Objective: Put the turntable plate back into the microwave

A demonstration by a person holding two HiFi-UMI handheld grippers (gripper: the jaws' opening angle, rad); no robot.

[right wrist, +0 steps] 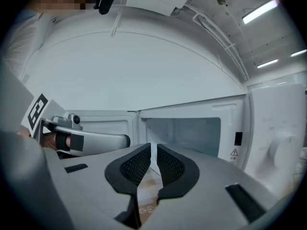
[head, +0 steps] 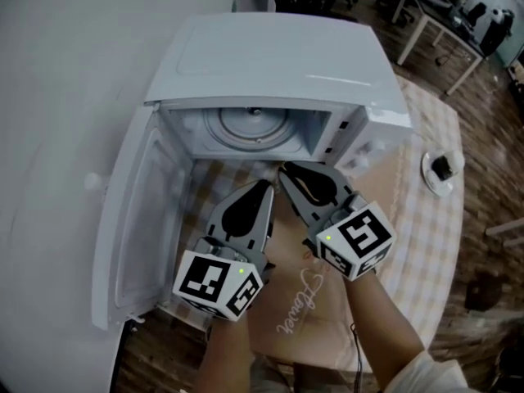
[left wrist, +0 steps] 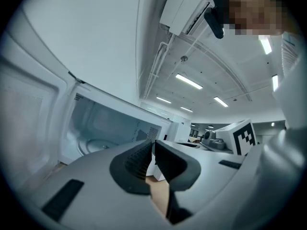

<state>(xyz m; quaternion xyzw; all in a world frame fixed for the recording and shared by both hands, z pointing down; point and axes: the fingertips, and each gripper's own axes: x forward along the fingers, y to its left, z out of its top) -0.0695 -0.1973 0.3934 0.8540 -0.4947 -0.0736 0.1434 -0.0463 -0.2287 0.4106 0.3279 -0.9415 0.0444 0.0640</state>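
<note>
Turntable plate (head: 250,127) in microwave (head: 270,56), checkered tablecloth (head: 419,244)

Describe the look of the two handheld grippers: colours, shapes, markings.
The left gripper and right gripper have grey wedge-shaped bodies with black ribbed pads on the jaws. Each carries a white cube printed with black square markers. A pale sleeve shows on the right arm.

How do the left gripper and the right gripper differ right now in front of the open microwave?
The left gripper has its fingers almost together, while the right gripper shows a thin gap between its fingers. The right gripper's tips sit closer to the microwave opening than the left gripper's. The left gripper angles rightward, the right gripper leftward. Both are empty and aim at the opening, where the plate already lies.
</note>
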